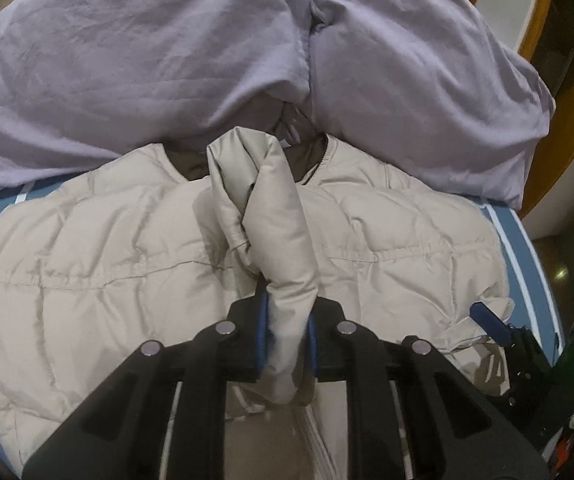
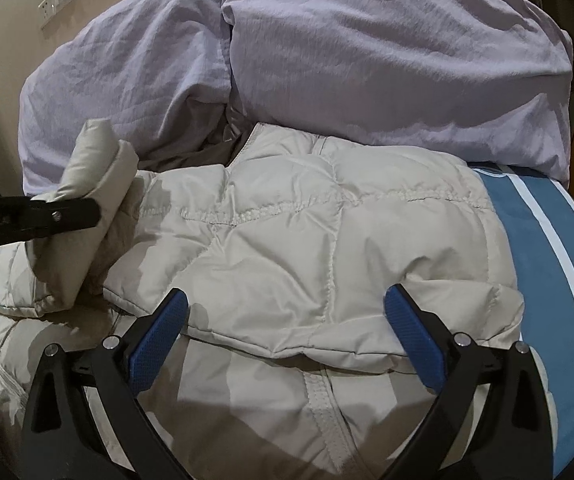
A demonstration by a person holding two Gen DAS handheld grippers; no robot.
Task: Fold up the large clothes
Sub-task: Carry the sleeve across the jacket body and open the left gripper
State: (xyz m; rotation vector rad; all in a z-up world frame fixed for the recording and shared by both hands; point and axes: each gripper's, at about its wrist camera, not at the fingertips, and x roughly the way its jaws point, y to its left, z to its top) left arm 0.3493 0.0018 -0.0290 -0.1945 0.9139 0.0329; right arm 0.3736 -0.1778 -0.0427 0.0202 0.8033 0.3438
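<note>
A beige quilted puffer jacket (image 1: 87, 280) (image 2: 287, 240) lies spread on the bed, collar toward the duvet. My left gripper (image 1: 287, 308) is shut on the jacket's sleeve (image 1: 271, 200), which stands up from the pads and hangs over the jacket's middle. In the right wrist view the same sleeve (image 2: 91, 160) is lifted at the left, pinched by the left gripper (image 2: 87, 210). My right gripper (image 2: 287, 320) is open, its blue pads (image 2: 159, 336) spread wide just above the folded edge of the jacket, with nothing pinched. In the left wrist view its blue tip (image 1: 487, 316) shows at the jacket's right edge.
A rumpled lilac duvet (image 1: 127, 60) (image 2: 367, 60) is piled behind the jacket's collar. The bed sheet (image 1: 527, 260) (image 2: 547, 260) is blue with white stripes and drops off at the right. Wooden furniture (image 1: 547, 60) stands beyond the bed; wall switches (image 2: 57, 0) are at the far left.
</note>
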